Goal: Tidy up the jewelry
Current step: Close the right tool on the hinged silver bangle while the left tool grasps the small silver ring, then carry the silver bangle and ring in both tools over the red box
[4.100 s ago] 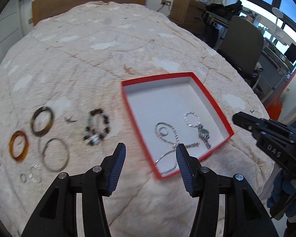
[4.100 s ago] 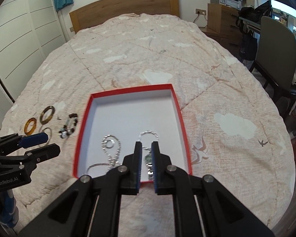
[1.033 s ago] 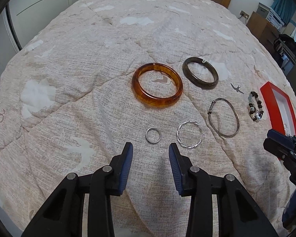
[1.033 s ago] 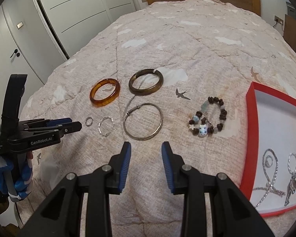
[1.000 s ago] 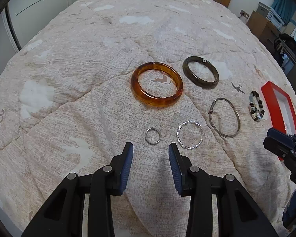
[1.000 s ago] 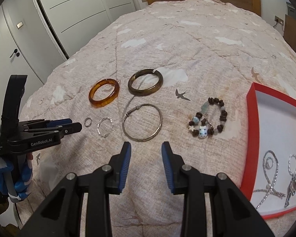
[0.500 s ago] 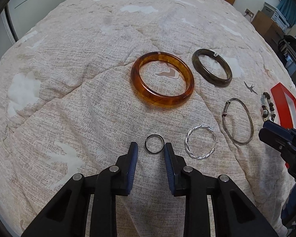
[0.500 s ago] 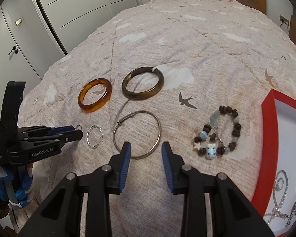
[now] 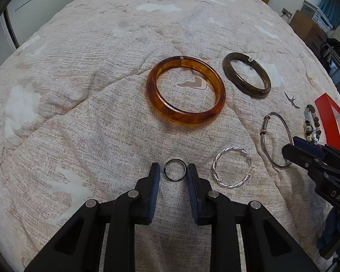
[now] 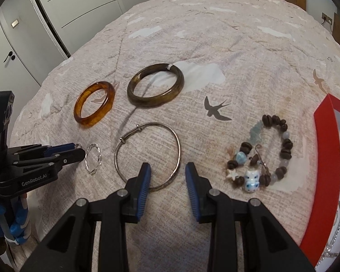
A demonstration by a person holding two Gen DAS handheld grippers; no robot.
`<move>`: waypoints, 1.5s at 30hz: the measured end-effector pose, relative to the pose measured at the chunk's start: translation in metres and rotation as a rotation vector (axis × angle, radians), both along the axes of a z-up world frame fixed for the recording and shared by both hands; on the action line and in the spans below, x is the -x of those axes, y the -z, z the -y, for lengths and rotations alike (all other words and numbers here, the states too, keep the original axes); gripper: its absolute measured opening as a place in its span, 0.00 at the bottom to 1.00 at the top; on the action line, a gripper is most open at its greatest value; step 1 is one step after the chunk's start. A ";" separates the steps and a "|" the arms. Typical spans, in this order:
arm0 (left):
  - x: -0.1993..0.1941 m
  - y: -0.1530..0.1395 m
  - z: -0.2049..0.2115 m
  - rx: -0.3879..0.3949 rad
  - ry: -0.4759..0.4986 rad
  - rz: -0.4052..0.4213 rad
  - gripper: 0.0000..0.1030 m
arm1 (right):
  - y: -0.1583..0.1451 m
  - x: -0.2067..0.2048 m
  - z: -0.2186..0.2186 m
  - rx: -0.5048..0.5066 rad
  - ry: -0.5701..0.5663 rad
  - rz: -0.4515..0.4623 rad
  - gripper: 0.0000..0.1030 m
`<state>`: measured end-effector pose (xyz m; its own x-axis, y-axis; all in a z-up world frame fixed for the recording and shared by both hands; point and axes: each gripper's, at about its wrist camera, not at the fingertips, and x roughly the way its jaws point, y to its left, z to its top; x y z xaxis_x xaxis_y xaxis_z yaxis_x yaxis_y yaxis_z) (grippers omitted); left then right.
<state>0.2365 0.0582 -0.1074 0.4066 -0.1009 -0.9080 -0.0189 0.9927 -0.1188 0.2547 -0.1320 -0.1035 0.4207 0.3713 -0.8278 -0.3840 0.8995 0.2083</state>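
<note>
From the left wrist, the left tool sits low at centre frame with its jaws narrowly apart, straddling the small ring on the bed; neither pad clearly touches it, so this looks like lining up for a pinch. The twisted silver ring lies just right of it, the amber bangle above, the dark bangle at upper right, and the red box at the right edge.

From the right wrist, the right tool is moderately open and empty, its left pad over the near rim of the thin wire bangle, probably choosing it next. The beaded bracelet lies right of centre, beside the box
</note>
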 end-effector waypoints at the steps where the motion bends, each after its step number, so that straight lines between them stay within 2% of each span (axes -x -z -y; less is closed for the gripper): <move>1: 0.000 0.000 0.000 0.000 -0.001 0.000 0.20 | 0.001 -0.002 -0.001 0.003 0.002 -0.001 0.29; 4: 0.000 0.000 0.002 -0.002 0.000 0.003 0.20 | 0.004 -0.005 -0.005 0.022 0.003 0.000 0.25; 6: 0.001 -0.001 0.003 -0.002 -0.001 0.005 0.20 | 0.005 -0.005 -0.006 0.036 0.005 0.001 0.15; 8: 0.003 -0.003 0.003 0.000 -0.003 0.007 0.20 | 0.005 -0.005 -0.005 0.039 0.011 -0.005 0.10; 12: 0.011 -0.009 0.000 0.004 -0.003 0.016 0.20 | 0.000 0.001 -0.005 0.057 0.003 0.004 0.04; 21: 0.034 -0.029 -0.007 0.020 -0.015 0.046 0.20 | -0.027 0.028 0.004 0.095 0.008 0.068 0.04; 33: 0.065 -0.069 0.007 0.030 0.007 0.124 0.20 | -0.087 0.074 0.017 0.121 0.031 0.188 0.05; 40: 0.079 -0.094 0.030 0.043 0.052 0.167 0.20 | -0.119 0.103 0.031 0.109 0.071 0.247 0.05; 45: 0.084 -0.113 0.062 0.069 0.105 0.190 0.20 | -0.136 0.120 0.061 0.088 0.131 0.278 0.05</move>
